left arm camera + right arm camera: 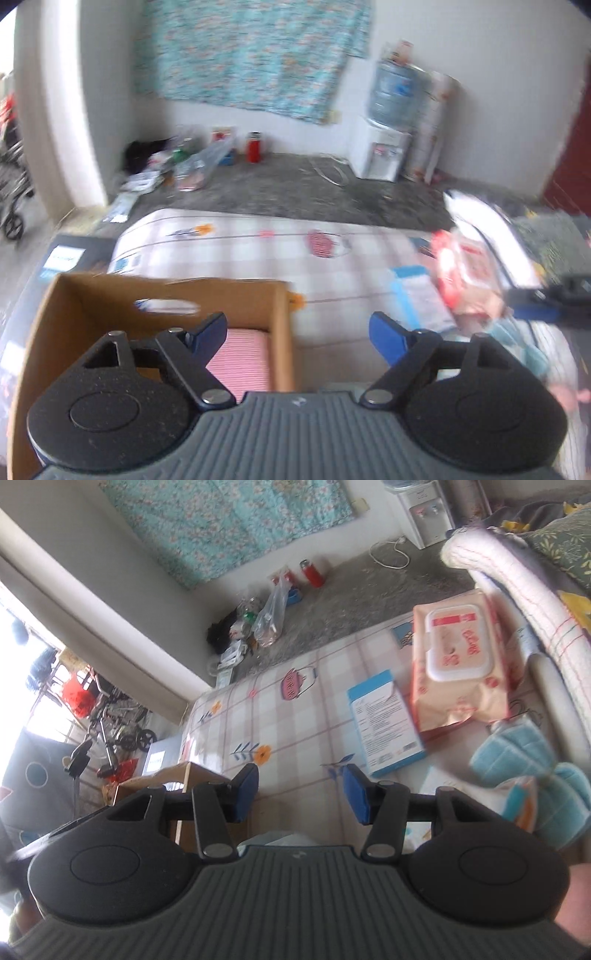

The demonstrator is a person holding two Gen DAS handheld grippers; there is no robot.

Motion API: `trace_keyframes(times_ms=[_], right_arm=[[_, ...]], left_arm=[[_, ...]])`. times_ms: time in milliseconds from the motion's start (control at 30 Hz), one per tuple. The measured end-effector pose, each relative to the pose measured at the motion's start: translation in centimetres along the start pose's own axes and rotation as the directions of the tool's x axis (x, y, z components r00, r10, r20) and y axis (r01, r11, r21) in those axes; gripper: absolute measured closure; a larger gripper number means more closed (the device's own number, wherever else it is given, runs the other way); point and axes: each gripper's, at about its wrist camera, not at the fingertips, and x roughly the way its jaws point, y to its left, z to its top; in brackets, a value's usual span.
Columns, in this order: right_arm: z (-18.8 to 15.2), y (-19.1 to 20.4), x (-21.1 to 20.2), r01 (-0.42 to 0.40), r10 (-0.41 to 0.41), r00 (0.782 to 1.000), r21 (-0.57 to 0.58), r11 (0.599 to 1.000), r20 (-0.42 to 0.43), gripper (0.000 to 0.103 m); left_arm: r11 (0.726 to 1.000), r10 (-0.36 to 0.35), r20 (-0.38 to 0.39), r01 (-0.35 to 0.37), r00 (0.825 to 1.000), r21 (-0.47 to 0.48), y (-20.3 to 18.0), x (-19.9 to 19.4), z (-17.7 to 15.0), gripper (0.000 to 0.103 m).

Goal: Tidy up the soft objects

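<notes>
A brown cardboard box (284,332) stands on the checked tablecloth (258,258) at the near left, with a pink striped cloth (243,362) inside. My left gripper (297,332) is open and empty, above the box's right wall. My right gripper (301,788) is open and empty above the cloth-covered table (295,720). A pink wet-wipes pack (458,661) lies ahead to its right, also in the left wrist view (465,266). A blue-edged flat packet (384,720) lies beside it. A light blue towel (532,775) lies at the right. The box corner (184,775) shows at the left.
A quilted blanket roll (509,583) borders the table at the right. Beyond the table is grey floor with a water dispenser (384,147), a red flask (254,147) and bags by the wall. A wheelchair (122,720) stands at the left.
</notes>
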Motion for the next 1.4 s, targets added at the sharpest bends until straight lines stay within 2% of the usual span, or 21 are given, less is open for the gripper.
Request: trace_keyframes(times_ms=[67,167,233,267,333,367,500,733,833,900,1033,1233,1333,1400], right_arm=[[0.8,-1.2,0.3,-0.002,0.002,1.0,0.022,1.0,-0.002,0.053],[2.0,-3.1,1.4,-0.011,0.012,1.0,0.069,0.998,-0.02,0.053],[2.7,-4.3,2.6,-0.011,0.015,0.999,0.095,0.995,-0.038,0.053],[3.0,-4.9,3.2,-0.013,0.018,0.999,0.104,0.995,-0.047,0.054],[3.4,-6.1,4.6,-0.002,0.01,0.998,0.124,0.992,-0.066,0.056],[3.5,-6.7,5.5,0.005,0.005,0.997,0.134,0.991,-0.076,0.056],[4.2,-9.3,8.8,0.033,-0.013,0.993,0.176,0.984,-0.118,0.064],[4.7,-11.4,14.1,0.09,-0.054,0.981,0.19,0.978,-0.186,0.068],[4.7,-11.6,15.6,0.101,-0.063,0.978,0.188,0.977,-0.2,0.068],[4.6,-11.6,16.7,0.09,-0.044,0.974,0.202,0.975,-0.223,0.068],[4.2,-10.9,18.2,0.047,0.013,0.964,0.218,0.975,-0.264,0.068],[3.5,-9.3,19.4,0.006,0.065,0.952,0.229,0.973,-0.3,0.067],[4.1,-8.8,19.2,0.013,0.047,0.963,0.217,0.976,-0.266,0.066],[4.6,-8.6,19.4,0.018,0.038,0.968,0.219,0.975,-0.247,0.066]], left_arm=[[0.997,-0.022,-0.032,0.025,0.999,0.069,-3.6,1.4,0.6,0.018],[0.99,-0.018,-0.097,0.031,0.995,0.14,-8.4,5.1,0.9,0.019],[0.989,-0.02,-0.155,0.043,0.988,0.142,-10.4,7.9,0.8,0.025],[0.99,-0.025,-0.189,0.05,0.982,0.129,-10.8,9.4,0.7,0.028],[0.994,-0.041,-0.243,0.063,0.969,0.086,-11.4,12.1,0.8,0.041],[0.996,-0.047,-0.263,0.066,0.964,0.067,-11.5,13.2,0.8,0.043],[0.996,-0.038,-0.298,0.059,0.954,0.063,-12.6,17.1,0.7,0.056],[0.995,-0.029,-0.352,0.06,0.936,0.075,-14.3,22.1,0.6,0.068],[0.997,-0.035,-0.373,0.06,0.927,0.058,-14.3,23.4,0.4,0.068],[0.997,-0.043,-0.36,0.065,0.932,0.049,-14.2,23.4,0.4,0.069],[0.996,-0.06,-0.383,0.081,0.922,0.039,-13.9,23.2,0.4,0.069],[0.995,-0.041,-0.407,0.072,0.912,0.062,-12.9,22.2,0.0,0.068],[0.996,-0.02,-0.364,0.052,0.931,0.077,-12.3,21.3,0.4,0.065],[0.995,-0.009,-0.339,0.041,0.941,0.087,-12.1,21.2,1.0,0.056]])
